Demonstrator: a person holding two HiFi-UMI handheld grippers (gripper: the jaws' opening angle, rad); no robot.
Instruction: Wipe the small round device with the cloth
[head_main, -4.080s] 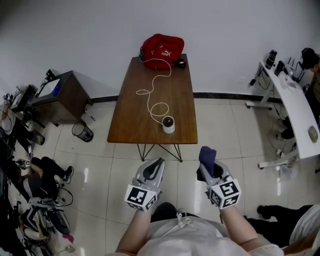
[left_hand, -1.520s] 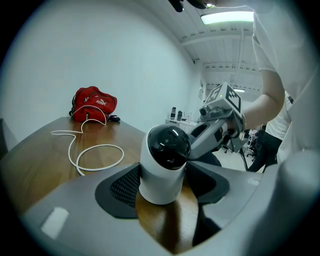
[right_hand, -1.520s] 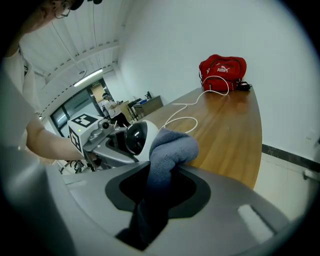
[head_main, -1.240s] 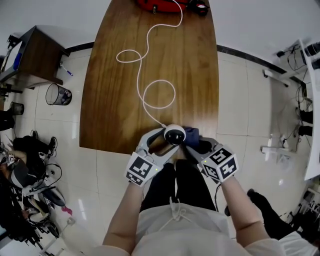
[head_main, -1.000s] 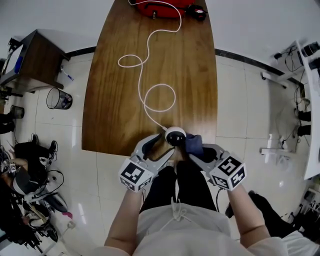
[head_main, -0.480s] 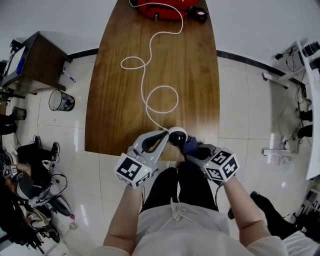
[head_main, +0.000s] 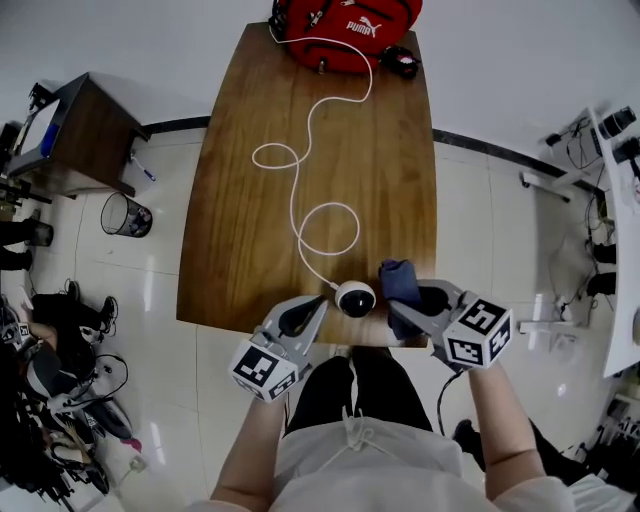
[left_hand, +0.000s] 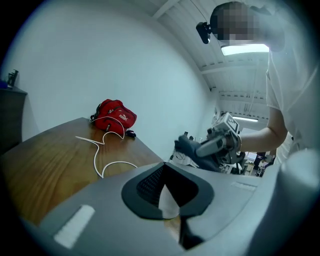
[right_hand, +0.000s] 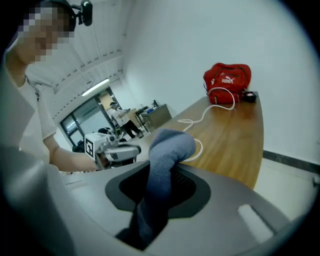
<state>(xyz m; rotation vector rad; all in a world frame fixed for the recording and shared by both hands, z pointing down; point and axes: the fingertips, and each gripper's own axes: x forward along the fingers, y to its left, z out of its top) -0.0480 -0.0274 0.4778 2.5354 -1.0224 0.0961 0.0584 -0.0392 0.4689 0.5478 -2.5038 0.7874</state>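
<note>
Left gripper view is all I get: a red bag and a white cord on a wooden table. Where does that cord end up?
Observer: From the head view, the cord ends at a small round device, white with a dark top, by the table's near edge.
Operator: And the cloth?
Observer: The right gripper is shut on the cloth, a blue fold sticking up past its jaws.
Operator: Touching the device?
Observer: It sits just right of it; I can't tell contact.
</note>
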